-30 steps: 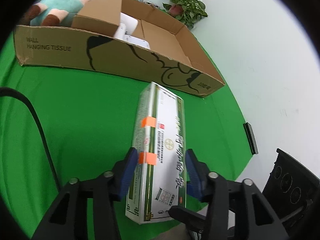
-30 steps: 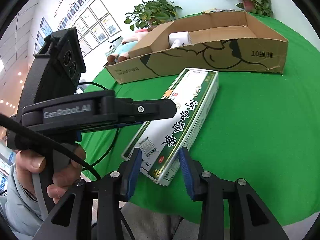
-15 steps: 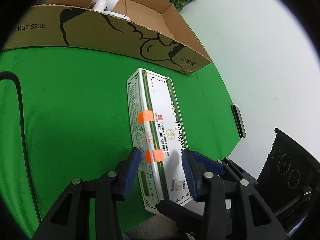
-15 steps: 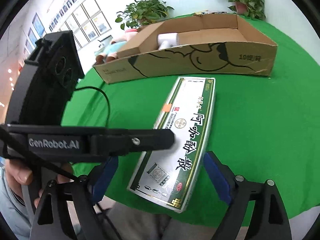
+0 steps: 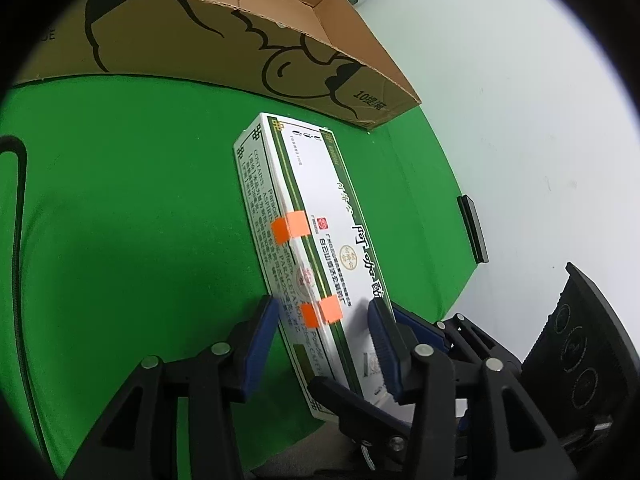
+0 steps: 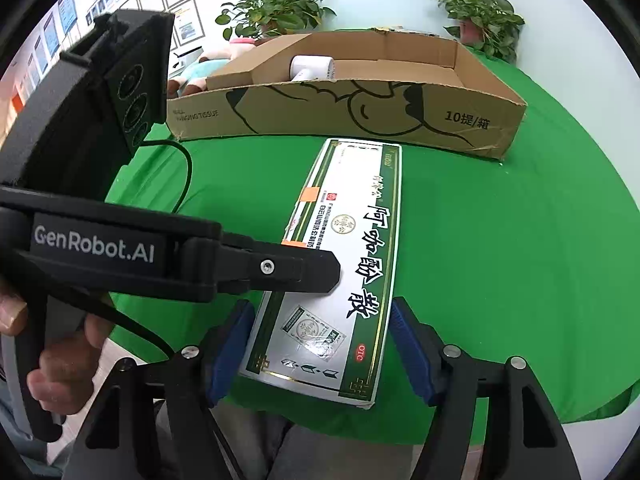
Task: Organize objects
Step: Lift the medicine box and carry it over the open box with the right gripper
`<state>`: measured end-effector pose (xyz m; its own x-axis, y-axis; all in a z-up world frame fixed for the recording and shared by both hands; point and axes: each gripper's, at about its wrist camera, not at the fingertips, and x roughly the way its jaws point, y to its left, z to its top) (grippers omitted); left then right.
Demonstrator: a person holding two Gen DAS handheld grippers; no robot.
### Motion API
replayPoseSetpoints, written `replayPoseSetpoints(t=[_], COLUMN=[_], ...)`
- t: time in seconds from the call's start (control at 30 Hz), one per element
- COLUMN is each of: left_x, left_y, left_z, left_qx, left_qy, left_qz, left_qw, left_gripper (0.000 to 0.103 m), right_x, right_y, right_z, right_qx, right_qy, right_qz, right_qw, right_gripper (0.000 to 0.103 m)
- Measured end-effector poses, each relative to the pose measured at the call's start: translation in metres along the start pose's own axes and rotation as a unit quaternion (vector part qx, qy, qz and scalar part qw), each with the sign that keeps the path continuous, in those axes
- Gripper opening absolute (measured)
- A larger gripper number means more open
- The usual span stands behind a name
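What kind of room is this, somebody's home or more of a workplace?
Probably an office or demo room, not a home: rows of framed notices line the wall, potted plants stand behind, and a green cloth-covered table serves as the work surface.

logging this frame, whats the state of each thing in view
medicine box: closed, taped, lying flat on the green cloth
cardboard tray: open-topped, holds a white item
left hand-held gripper: jaws just opened, straddling the box, pads clear
right hand-held gripper: jaws just closed partway, gaps either side of the box

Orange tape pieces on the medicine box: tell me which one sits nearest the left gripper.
The lower orange tape piece, between the left gripper pads; the other sits mid-box, toward the cardboard tray.
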<state>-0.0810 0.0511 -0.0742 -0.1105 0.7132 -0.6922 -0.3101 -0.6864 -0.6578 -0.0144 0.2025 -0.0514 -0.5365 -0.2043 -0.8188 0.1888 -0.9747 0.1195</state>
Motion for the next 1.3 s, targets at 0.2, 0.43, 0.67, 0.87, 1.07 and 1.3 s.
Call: replayPoseSetpoints(t=[0.2, 0.43, 0.67, 0.87, 1.07, 1.3], left_x=[-0.012, -0.022, -0.043, -0.061, -0.084, -0.115], left_y=[0.008, 0.007, 0.016, 0.009, -0.005, -0.015], left_z=[0.001, 0.000, 0.001, 0.005, 0.014, 0.037], left_qx=[-0.008, -0.007, -0.022, -0.008, 0.023, 0.046], left_qy=[-0.011, -0.016, -0.028, -0.039, -0.061, -0.089], left_qz=[-0.009, -0.020, -0.022, -0.034, -0.023, -0.020], left_qw=[0.9999, 0.9997, 0.9991, 0.9986, 0.9976, 0.9947], left_gripper=[0.052, 0.052, 0.052, 0.047, 0.042, 0.041], right_x=[-0.002, -0.008, -0.010, -0.019, -0.029, -0.043], right_y=[-0.015, -0.019, -0.013, 0.000, -0.001, 0.003], right_z=[0.004, 0.003, 0.009, 0.017, 0.029, 0.056], right_qx=[0.061, 0.080, 0.083, 0.052, 0.049, 0.042], right_qy=[-0.005, -0.013, -0.023, -0.035, -0.053, -0.095], right_qz=[0.066, 0.088, 0.124, 0.113, 0.106, 0.098], right_qw=[0.996, 0.993, 0.989, 0.992, 0.992, 0.990], right_gripper=[0.063, 0.063, 0.063, 0.063, 0.061, 0.060])
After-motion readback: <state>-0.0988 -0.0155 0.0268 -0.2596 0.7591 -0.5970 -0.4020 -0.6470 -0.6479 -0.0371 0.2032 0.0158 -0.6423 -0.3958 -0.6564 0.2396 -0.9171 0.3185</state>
